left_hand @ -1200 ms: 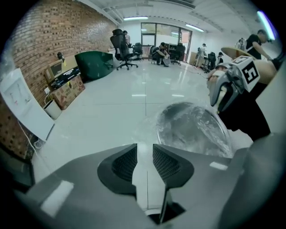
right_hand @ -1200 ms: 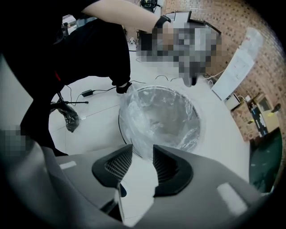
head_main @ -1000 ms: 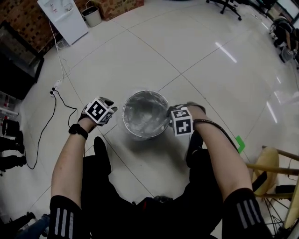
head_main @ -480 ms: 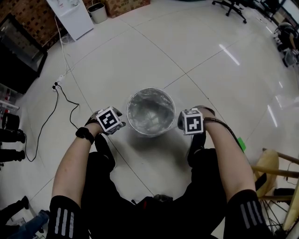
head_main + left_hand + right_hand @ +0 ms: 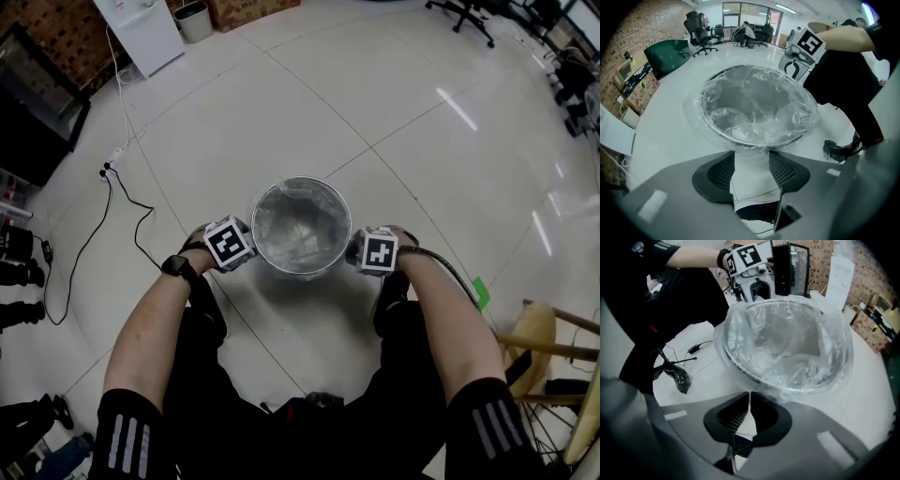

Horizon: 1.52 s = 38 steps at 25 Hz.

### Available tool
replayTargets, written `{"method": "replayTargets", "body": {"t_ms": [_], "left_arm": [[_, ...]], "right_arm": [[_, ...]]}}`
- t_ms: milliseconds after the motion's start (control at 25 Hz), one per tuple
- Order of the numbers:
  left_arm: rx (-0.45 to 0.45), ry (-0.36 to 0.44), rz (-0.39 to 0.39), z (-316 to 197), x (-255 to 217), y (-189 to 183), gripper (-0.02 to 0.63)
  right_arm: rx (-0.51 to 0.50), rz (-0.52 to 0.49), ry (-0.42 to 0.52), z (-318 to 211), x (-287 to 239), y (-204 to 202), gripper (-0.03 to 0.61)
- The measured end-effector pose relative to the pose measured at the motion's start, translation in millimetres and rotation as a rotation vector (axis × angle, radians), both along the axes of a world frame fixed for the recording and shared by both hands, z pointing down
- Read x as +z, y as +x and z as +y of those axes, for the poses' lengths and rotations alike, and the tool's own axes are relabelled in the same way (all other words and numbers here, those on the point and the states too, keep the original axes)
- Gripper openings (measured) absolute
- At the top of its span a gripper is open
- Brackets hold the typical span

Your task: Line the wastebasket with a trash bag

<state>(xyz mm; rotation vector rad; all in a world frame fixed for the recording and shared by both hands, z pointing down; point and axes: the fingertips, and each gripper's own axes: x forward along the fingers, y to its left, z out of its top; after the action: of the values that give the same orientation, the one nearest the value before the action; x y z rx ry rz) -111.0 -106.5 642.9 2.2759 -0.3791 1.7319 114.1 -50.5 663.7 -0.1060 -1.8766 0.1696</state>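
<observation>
A round metal wastebasket [image 5: 300, 227] stands on the tiled floor, lined with a clear trash bag [image 5: 757, 101] whose edge is folded out over the rim. My left gripper [image 5: 751, 161] is at the basket's left side, pointing steeply down. Its jaws are opening, and the bag's hem hangs just past the fingertips without being pressed. My right gripper [image 5: 750, 397] is at the basket's right side, its tips shut together on the bag's overhanging hem [image 5: 771, 392]. In the head view, the marker cubes of the left gripper [image 5: 228, 246] and right gripper [image 5: 378, 251] flank the rim.
A power strip and black cable [image 5: 112, 173] lie on the floor to the left. A white cabinet [image 5: 141, 33] and a small bin [image 5: 192, 19] stand at the back left. A wooden chair [image 5: 548, 342] is at the right. The person's shoes sit beside the basket.
Both grippers have sunk and drawn in against the basket's sides. The left one has moved right toward the rim.
</observation>
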Motion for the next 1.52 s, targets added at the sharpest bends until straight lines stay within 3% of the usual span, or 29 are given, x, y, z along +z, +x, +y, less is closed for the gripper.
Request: {"method": "replayTargets", "body": {"t_ms": [240,480,600,680,800,920,1000,1120,1360,1520], "left_arm": [[0.012,0.001,0.009,3.8,9.0,6.3,0.225],[0.017,0.013,-0.002,5.5,20.0,9.8,0.225],[0.015,0.023,-0.013,1.9,20.1,6.9,0.225],[0.019,0.021,-0.022,0.8,18.8,2.4,0.225],[0.033,-0.023,-0.049,4.4,14.6,-11.3,0.225],[0.03,-0.16,-0.01,20.9,2.9,-14.0,0.225],[0.035,-0.202,0.012,20.2,-1.7,-18.5,0.225],[0.032,-0.134,0.021,-5.8,-18.9,-25.0,0.225],[0.032,0.026,0.249,-55.4,-69.4,8.8,0.225],[0.1,-0.011,0.28,-52.2,-72.7,15.8,0.249]], "right_arm": [[0.039,0.015,-0.002,-1.5,17.0,-9.3,0.049],[0.055,0.096,-0.022,8.0,35.4,-0.4,0.068],[0.066,0.148,-0.09,17.1,28.5,15.6,0.099],[0.063,0.108,-0.174,25.8,9.3,14.0,0.114],[0.062,0.013,-0.229,19.5,-29.8,9.7,0.114],[0.094,-0.034,-0.27,12.7,-61.5,18.0,0.114],[0.122,-0.053,-0.239,-0.8,-75.5,23.4,0.115],[0.163,-0.068,-0.155,-26.5,-88.0,30.4,0.146],[0.221,-0.098,0.017,-71.4,-96.7,36.5,0.186],[0.218,-0.156,0.052,-82.6,-99.7,22.2,0.193]]}}
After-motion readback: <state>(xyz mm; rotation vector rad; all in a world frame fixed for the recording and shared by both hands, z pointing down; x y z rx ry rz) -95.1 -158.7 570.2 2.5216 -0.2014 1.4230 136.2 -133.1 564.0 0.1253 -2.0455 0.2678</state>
